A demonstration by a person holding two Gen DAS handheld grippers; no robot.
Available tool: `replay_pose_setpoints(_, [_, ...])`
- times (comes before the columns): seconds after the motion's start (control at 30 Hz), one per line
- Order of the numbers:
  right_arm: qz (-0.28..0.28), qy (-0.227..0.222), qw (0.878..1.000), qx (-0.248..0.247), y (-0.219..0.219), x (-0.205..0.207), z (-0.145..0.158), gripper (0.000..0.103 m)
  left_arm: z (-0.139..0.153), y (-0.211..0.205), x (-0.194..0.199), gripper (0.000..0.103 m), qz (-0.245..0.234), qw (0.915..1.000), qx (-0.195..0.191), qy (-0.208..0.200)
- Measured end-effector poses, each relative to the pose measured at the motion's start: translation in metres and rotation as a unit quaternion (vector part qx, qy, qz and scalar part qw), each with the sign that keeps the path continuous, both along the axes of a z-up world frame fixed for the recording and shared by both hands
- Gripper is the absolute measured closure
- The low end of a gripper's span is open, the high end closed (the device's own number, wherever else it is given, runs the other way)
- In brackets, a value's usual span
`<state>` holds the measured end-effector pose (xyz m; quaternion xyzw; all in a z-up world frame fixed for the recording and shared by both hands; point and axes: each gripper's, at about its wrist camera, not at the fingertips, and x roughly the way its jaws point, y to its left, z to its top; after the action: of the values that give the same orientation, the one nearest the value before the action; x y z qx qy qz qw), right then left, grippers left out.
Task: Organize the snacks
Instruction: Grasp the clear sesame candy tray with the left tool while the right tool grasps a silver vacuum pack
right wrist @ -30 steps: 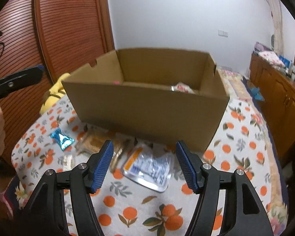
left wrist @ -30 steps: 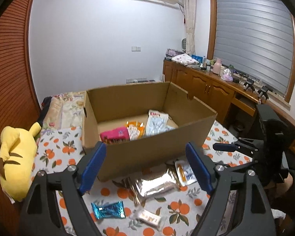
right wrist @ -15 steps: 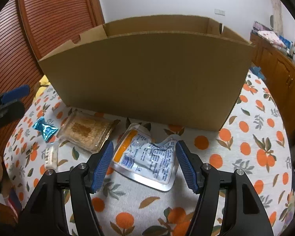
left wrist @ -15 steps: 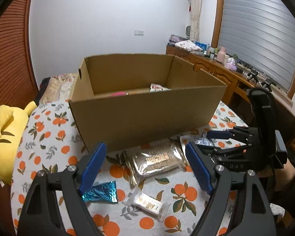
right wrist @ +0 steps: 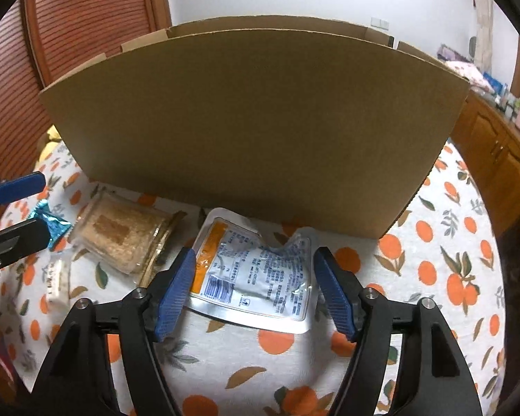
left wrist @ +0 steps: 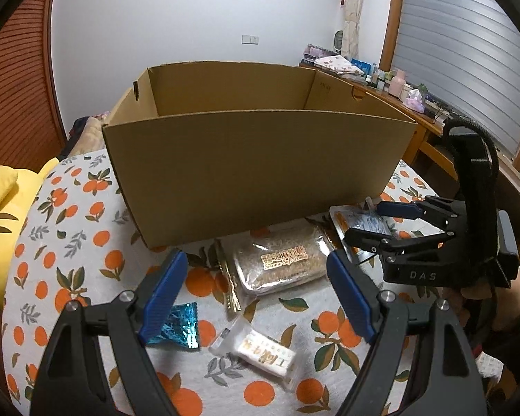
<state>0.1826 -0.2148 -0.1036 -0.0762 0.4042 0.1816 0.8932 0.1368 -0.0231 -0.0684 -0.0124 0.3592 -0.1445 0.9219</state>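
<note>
A big open cardboard box (left wrist: 256,170) is sitting on the table, plain corrugated brown with a hand-hole cut in its side walls; from this low angle its inside is hiding behind the front wall, so what is lying in it cannot be told now, though a second ago a pink packet, an orange one and a white pouch were showing on its floor.

The snacks left outside are all lying on the orange-print tablecloth (right wrist: 443,277), in front of the box. A flat silvery pouch (right wrist: 256,270) with an orange stripe, small blue print and a barcode is crinkling just before the right gripper (right wrist: 251,287), whose blue ribbed pads are standing spread on either side of it, holding nothing. Beside it, to the left, a clear glossy bag of brown grainy snack (left wrist: 280,263) with gold lettering is lying almost against the box. Nearer the left gripper (left wrist: 256,298), also spread wide and empty, a crumpled shiny blue foil wrapper (left wrist: 176,327) and a small white wrapped bar (left wrist: 260,350) are resting well apart from the pouch.

Both grippers have been dropping lower and closer since a second ago, the box wall now filling both views. A yellow plush toy (left wrist: 0,215) is slumping at the table's left edge.
</note>
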Motion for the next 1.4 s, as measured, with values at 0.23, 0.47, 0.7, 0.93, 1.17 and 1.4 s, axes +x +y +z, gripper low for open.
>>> replay_pose_setpoints(0.23, [-0.01, 0.023, 1.0, 0.015, -0.01, 0.012, -0.008, 0.025, -0.006, -0.003, 0.005, 0.02, 0.001, 1.0, 0.002, 0.006])
replay_pose_setpoints(0.47, [0.001, 0.019, 1.0, 0.001, -0.004, 0.013, -0.008, 0.025, -0.015, -0.006, 0.016, 0.02, 0.005, 0.9997, -0.002, 0.025])
replay_pose_setpoints(0.7, [0.019, 0.012, 1.0, -0.008, -0.004, 0.006, -0.007, 0.035, -0.021, -0.016, 0.031, 0.02, 0.003, 0.999, -0.007, 0.043])
replay_pose_setpoints(0.93, [0.023, 0.012, 1.0, 0.006, -0.017, -0.003, -0.003, 0.049, -0.028, -0.031, 0.044, 0.02, 0.001, 0.9979, 0.003, 0.065])
replay_pose_setpoints(1.17, [0.027, 0.004, 1.0, 0.009, -0.028, -0.024, -0.001, 0.049, -0.033, -0.045, 0.054, 0.012, 0.005, 0.9968, 0.023, 0.076])
replay_pose_setpoints(1.4, [0.019, 0.0, 1.0, 0.02, -0.041, -0.035, 0.0, 0.055, -0.038, -0.061, 0.06, 0.004, 0.005, 0.9948, 0.061, 0.082])
